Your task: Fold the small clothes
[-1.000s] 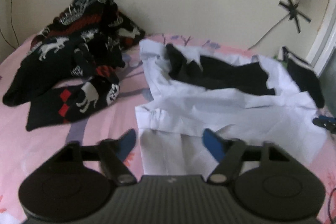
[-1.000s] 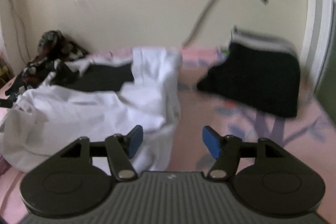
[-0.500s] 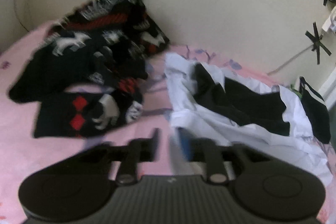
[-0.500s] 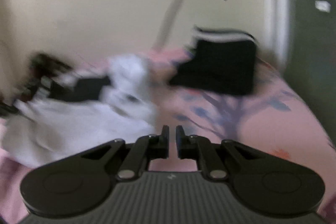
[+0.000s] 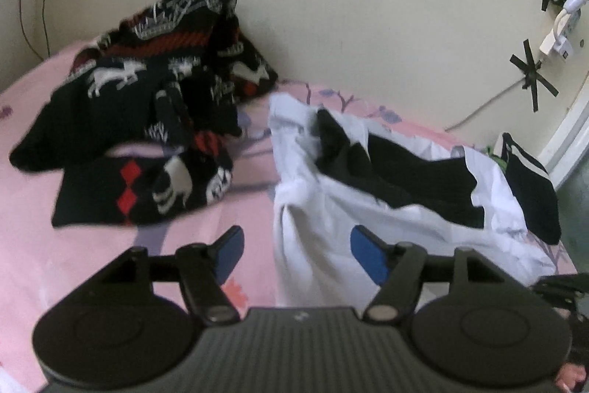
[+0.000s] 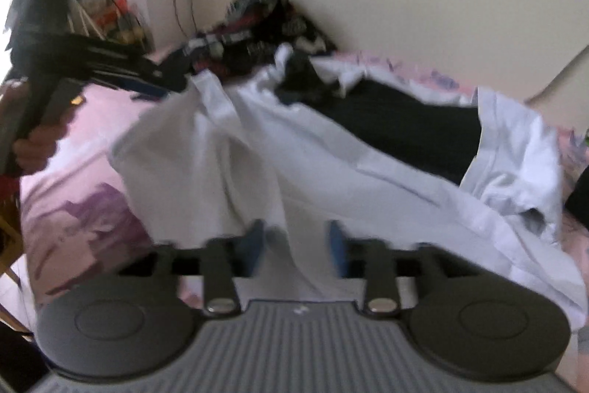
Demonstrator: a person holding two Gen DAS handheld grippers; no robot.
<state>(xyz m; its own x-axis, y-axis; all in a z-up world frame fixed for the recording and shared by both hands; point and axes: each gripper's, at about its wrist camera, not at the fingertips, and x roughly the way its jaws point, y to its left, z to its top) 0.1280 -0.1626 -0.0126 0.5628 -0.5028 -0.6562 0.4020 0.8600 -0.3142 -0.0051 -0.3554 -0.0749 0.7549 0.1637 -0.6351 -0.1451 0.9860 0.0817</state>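
Note:
A crumpled white garment lies on the pink bed sheet, with a black garment spread on top of it. My left gripper is open and its jaws are opening. The white garment's left edge lies between its blue pads without being pressed. My right gripper hovers low over the white garment's near side. Its jaws are opening, slightly apart, and a fold of white cloth sits between the blurred pads. In the right wrist view the left gripper is near the garment's far left corner.
A heap of black, red and white patterned knitwear sits against the wall at the back left. Black shorts with a white stripe lie at the far right. Cables and a power strip hang on the wall. A hand holds the left gripper.
The right gripper swung left from the black shorts to the white garment, shutting on the way, then parting. The left gripper nearly shut and has spread wide again.

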